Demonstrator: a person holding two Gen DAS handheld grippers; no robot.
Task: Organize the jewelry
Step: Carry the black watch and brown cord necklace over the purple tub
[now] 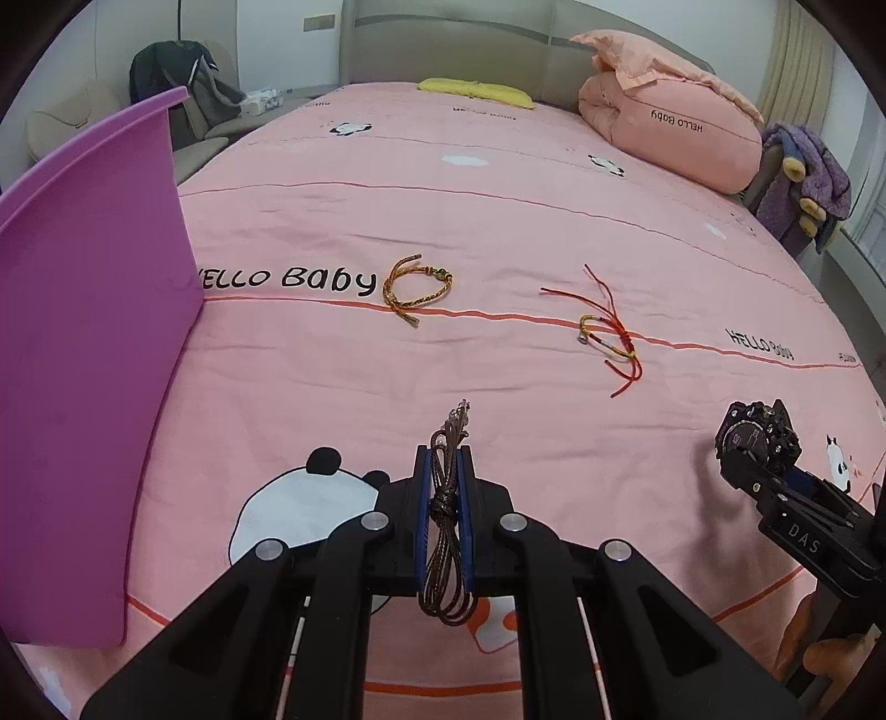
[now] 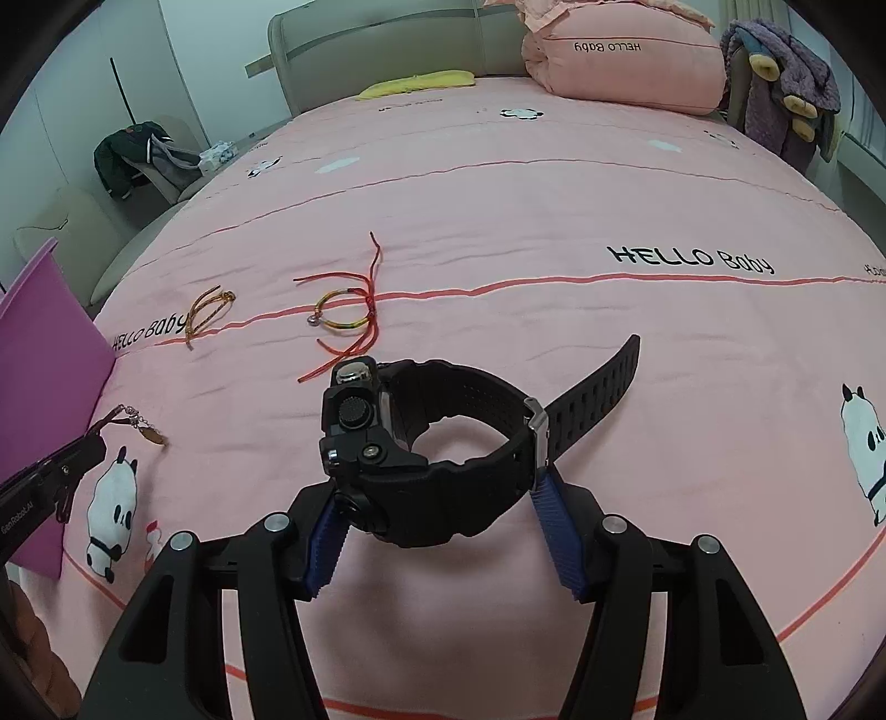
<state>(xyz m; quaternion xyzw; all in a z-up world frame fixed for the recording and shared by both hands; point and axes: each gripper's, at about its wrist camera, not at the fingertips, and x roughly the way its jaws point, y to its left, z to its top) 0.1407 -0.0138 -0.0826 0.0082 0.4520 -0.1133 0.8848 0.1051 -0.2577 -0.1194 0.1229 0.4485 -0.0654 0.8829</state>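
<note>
left tool [image 1: 443,487] pinched narrow on a brown cord necklace [image 1: 446,531], cord running lengthwise between the pads, clasp end poking forward. right tool [image 2: 443,498] spread wide around a black watch [image 2: 421,448], holding it by case and buckle side, strap tail trailing right. purple bin [image 1: 88,343] stands just left of the left tool, so that arm is nearer. farther on the bed [image 1: 526,183]: braided bracelet [image 1: 418,291], then red string bracelet [image 1: 606,332] to its right.

**Two wrist views low over the bed**

Each fisheye looks forward along its own fingers, low and close above the pink bedspread [image 1: 498,210], facing the headboard [image 1: 443,50]. Both share the braided bracelet [image 1: 418,288], red-string bracelet [image 1: 606,332], purple bin [image 1: 83,343] and folded quilt [image 2: 620,55].
</note>
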